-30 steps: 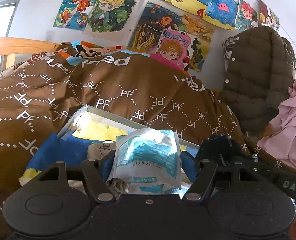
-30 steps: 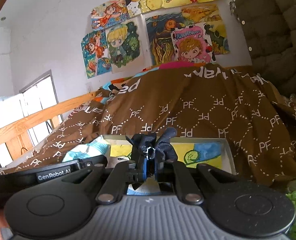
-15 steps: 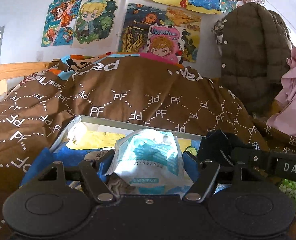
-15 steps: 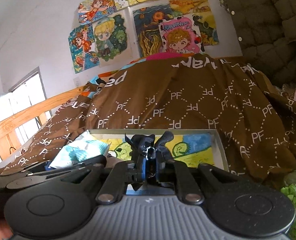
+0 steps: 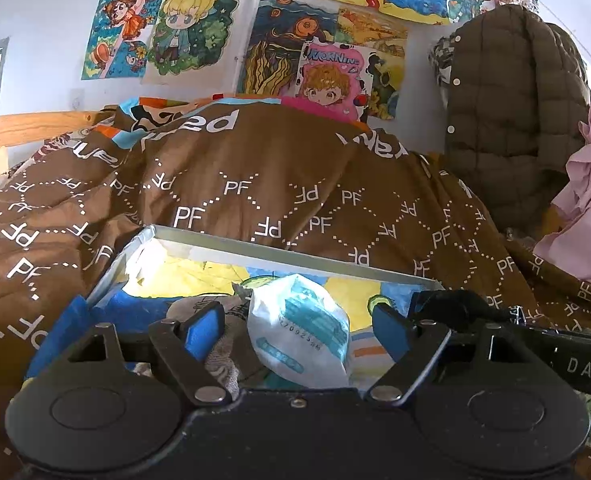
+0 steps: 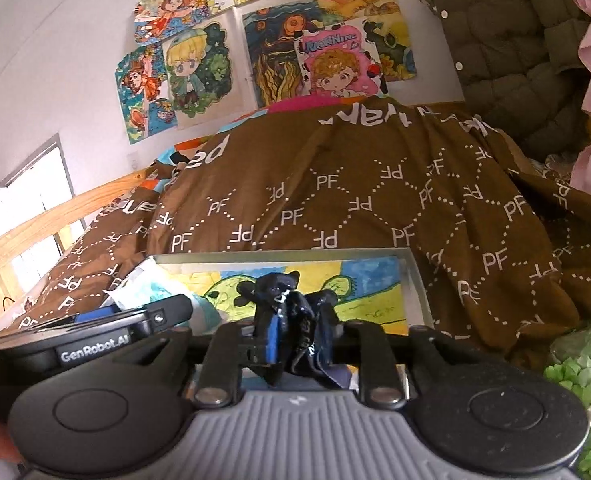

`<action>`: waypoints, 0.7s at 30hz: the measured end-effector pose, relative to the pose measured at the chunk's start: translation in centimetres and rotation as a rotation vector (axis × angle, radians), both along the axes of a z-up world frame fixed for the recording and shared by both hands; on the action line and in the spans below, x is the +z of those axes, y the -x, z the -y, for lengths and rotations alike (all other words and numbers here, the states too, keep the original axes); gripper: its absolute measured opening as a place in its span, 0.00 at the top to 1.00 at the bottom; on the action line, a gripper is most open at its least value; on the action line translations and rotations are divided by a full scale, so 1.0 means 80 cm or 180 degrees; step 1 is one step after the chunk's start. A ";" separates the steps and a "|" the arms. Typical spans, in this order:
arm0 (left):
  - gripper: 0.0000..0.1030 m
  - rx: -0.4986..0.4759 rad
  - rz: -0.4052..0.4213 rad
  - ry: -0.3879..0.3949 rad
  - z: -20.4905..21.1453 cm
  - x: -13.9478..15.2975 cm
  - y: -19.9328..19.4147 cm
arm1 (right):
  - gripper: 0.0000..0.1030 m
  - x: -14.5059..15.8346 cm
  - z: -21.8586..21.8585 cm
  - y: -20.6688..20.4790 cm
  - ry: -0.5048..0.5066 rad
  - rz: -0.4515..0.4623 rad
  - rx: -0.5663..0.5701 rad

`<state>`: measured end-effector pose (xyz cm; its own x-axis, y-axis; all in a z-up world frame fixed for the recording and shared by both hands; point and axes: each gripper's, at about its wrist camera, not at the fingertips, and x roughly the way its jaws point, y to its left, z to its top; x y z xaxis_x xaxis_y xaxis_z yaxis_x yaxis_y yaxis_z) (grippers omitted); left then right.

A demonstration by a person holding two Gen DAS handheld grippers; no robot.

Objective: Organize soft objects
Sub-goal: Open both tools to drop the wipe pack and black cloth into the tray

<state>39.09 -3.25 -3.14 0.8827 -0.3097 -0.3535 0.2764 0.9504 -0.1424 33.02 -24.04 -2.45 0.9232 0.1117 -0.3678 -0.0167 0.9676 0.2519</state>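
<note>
A white and teal soft packet (image 5: 301, 332) lies tilted in the shallow grey-rimmed box (image 5: 295, 256), on a greyish cloth (image 5: 231, 320). My left gripper (image 5: 297, 328) straddles the packet, open, its jaws opening, and neither blue pad (image 5: 205, 326) touches it. In the right wrist view my right gripper (image 6: 297, 338) hovers over the same box (image 6: 415, 276). Its jaws are opening, but a bunched dark navy cloth (image 6: 279, 292) still stands pinched between them. The packet (image 6: 135, 288) shows behind the left gripper's body.
A brown quilt (image 5: 295, 192) printed with PF surrounds the box. An olive padded jacket (image 5: 511, 120) and a pink garment (image 5: 587, 208) hang at the right. A green pebbled patch (image 6: 583, 368) lies at the lower right, and a wooden bed rail (image 6: 35, 232) runs along the left.
The left jaws have spread and the packet has dropped out of their grip, tilting down into the box. The right jaws have parted a little around the dark cloth.
</note>
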 end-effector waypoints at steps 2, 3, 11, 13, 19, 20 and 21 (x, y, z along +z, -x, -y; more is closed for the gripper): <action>0.18 0.0013 0.0009 -0.0004 0.001 0.002 0.003 | 0.71 0.000 0.002 0.000 -0.0010 -0.0016 -0.0012; 0.17 0.0015 0.0010 -0.0003 0.001 0.003 0.005 | 0.68 0.001 0.004 0.000 -0.0023 -0.0019 -0.0017; 0.12 0.0143 0.0014 0.0021 0.000 0.013 0.017 | 0.47 0.013 0.012 0.008 -0.0033 0.0066 -0.0028; 0.11 0.0210 0.0000 0.0009 -0.001 0.016 0.020 | 0.42 0.016 0.013 0.010 -0.0033 0.0083 -0.0039; 0.03 0.0362 -0.0001 0.0056 -0.007 0.029 0.032 | 0.27 0.030 0.019 0.021 -0.0057 0.0161 -0.0042; 0.03 0.0370 0.0003 0.0068 -0.008 0.032 0.035 | 0.25 0.033 0.021 0.024 -0.0066 0.0180 -0.0045; 0.03 0.0384 0.0004 0.0072 -0.009 0.036 0.038 | 0.21 0.036 0.022 0.027 -0.0078 0.0196 -0.0048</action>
